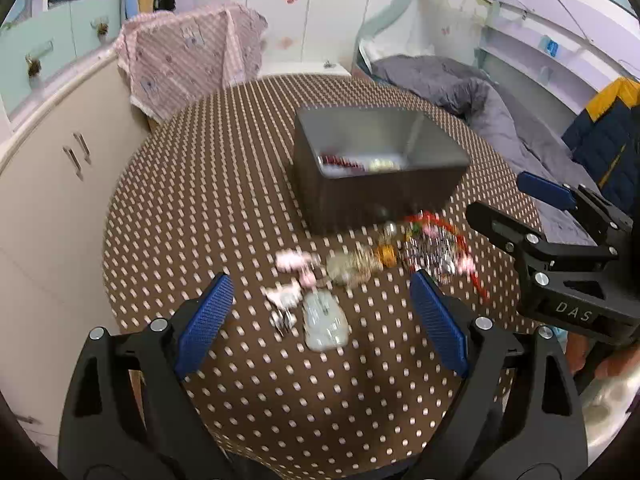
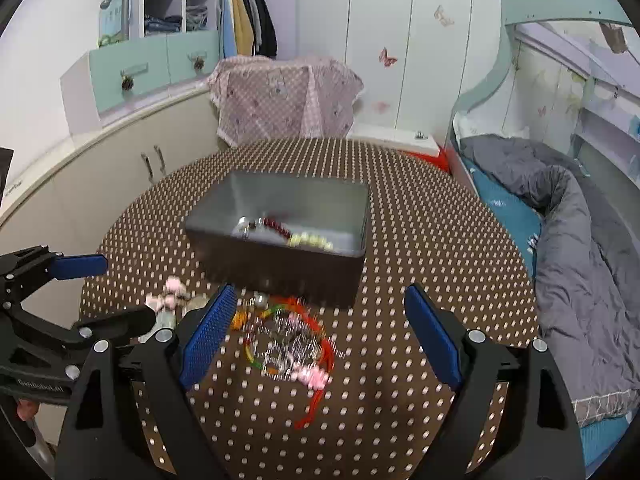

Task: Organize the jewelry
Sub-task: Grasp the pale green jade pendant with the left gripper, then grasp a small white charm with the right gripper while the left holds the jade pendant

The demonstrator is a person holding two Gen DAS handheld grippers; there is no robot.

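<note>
Your left tongs (image 1: 320, 320) and right tongs (image 2: 316, 336) hover spread and empty over the loose jewelry (image 2: 292, 340) strewn mid-tabletop (image 2: 420, 216) before the gray box (image 2: 280, 256) — light, limp, tangle-prone strands probably best pinched at the red cord (image 2: 320, 400).

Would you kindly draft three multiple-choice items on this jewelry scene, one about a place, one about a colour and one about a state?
1. Where does the loose jewelry pile lie?
A. inside the box
B. on the dotted tablecloth, in front of the box
C. on the bed

2. What colour are the gripper pads?
A. blue
B. green
C. white

3. How does the right gripper stand?
A. shut on a bracelet
B. open and holding nothing
C. shut and holding nothing

Answers:
1 B: the pile sits on the cloth, near the front wall of the dark box.
2 A: both views show blue textured pads.
3 B: its jaws are spread wide above the pile; the left gripper is open too.
</note>
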